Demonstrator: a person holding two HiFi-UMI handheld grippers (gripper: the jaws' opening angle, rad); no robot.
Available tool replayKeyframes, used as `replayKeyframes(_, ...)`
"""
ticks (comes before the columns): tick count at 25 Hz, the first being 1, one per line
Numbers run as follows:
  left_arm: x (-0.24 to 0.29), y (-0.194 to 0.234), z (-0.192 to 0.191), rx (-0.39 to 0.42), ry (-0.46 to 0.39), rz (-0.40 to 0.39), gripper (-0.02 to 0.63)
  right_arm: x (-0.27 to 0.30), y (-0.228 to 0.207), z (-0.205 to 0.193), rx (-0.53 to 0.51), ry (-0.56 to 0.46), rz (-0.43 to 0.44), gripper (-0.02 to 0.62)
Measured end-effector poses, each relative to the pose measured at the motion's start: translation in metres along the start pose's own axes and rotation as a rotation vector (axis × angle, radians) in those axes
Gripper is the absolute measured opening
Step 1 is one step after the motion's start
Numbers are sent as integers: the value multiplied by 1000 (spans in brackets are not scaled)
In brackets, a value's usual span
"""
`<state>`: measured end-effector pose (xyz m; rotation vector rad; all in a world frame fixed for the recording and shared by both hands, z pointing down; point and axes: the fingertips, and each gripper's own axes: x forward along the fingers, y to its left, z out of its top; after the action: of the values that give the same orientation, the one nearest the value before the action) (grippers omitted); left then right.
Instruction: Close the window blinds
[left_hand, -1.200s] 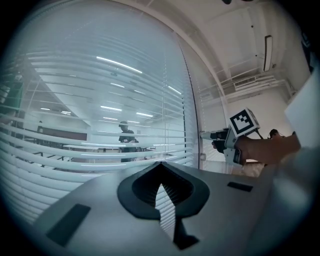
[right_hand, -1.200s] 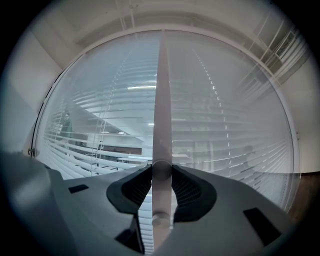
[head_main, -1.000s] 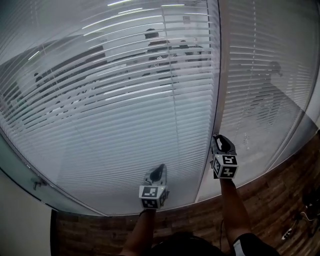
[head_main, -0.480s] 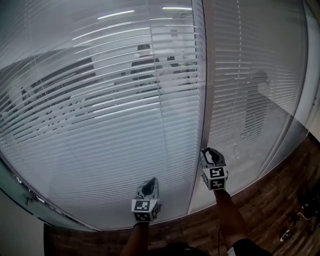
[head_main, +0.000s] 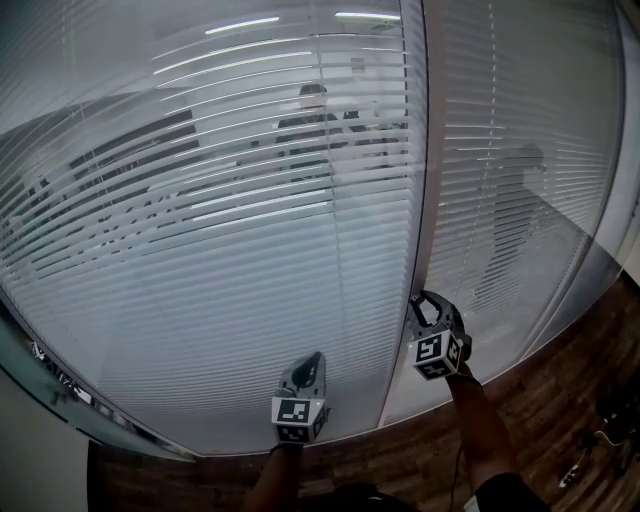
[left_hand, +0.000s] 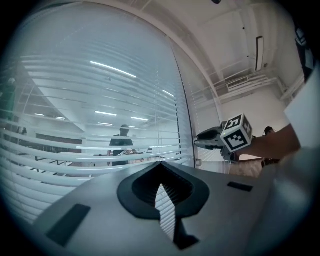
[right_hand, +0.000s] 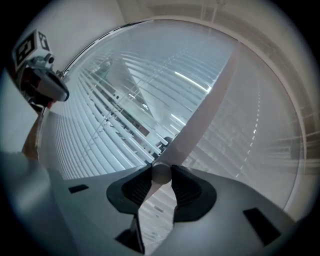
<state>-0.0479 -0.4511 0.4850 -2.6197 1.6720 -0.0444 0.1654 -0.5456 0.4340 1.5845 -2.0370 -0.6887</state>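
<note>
White slatted blinds (head_main: 230, 270) hang behind glass across the whole wall; the upper slats stand partly open and a room shows through them. My right gripper (head_main: 418, 302) points at the pale post (head_main: 428, 150) between two panes and is shut on a thin pale wand (right_hand: 200, 120), whose lower end sits between the pads (right_hand: 187, 187). My left gripper (head_main: 312, 358) is lower and to the left, close to the blind, with its jaws together and nothing in them; the slats show past its tips (left_hand: 161, 167). Each gripper appears in the other's view: the right (left_hand: 210, 139), the left (right_hand: 47, 85).
A second blind (head_main: 520, 160) covers the pane right of the post. A person (head_main: 310, 110) stands beyond the glass. Wood floor (head_main: 560, 400) runs along the wall's foot, with a cable and plug strip (head_main: 580, 465) at the lower right.
The right gripper has rolled about its own axis on the wand, so its marker cube now sits tilted. The left gripper has stayed in place.
</note>
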Motion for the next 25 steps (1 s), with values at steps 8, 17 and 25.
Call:
replayKeyframes(8,-5,-3,7,3,-7,-10,-5,6,8,-14,-402,26,-8,127)
replayKeyframes(17,-13,6,-5,13,-1,7,-5,7,14,-19,-801,68,-65,127)
replayKeyframes(25,-18,15,-4,1,-5,27,-5,1,13,-21,-798,37,-73,129)
